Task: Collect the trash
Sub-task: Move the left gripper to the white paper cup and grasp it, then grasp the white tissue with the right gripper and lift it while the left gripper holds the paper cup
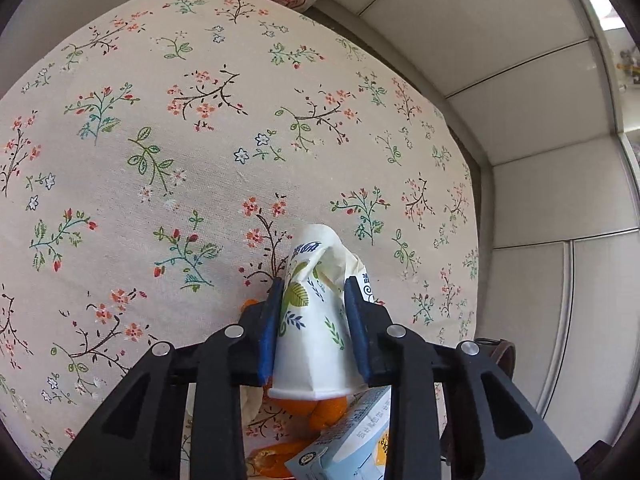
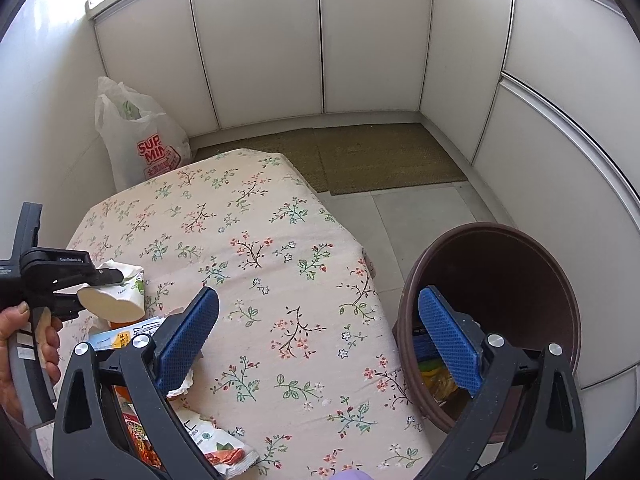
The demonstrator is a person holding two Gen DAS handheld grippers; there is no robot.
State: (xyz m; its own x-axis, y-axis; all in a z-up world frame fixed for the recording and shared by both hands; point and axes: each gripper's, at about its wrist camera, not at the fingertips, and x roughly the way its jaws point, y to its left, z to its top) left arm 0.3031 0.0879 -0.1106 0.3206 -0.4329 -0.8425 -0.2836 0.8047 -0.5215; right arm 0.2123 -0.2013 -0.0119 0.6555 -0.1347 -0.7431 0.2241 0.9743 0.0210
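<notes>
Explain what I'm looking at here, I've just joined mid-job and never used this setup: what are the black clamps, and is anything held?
There is no robot. A person holds a two-finger tool in each hand, and a camera on each looks out along its fingers.

The left wrist view shows the left tool shut on a crushed paper cup. Orange peel and a carton lie under it on the flowered tablecloth.

The right wrist view shows the right tool open and empty. At the left edge you can see the person's hand carrying the left tool with the cup. Snack wrappers lie on the cloth near the camera. A brown bin stands on the floor beside the table, with some trash already inside. A plastic bag stands against the wall.
</notes>
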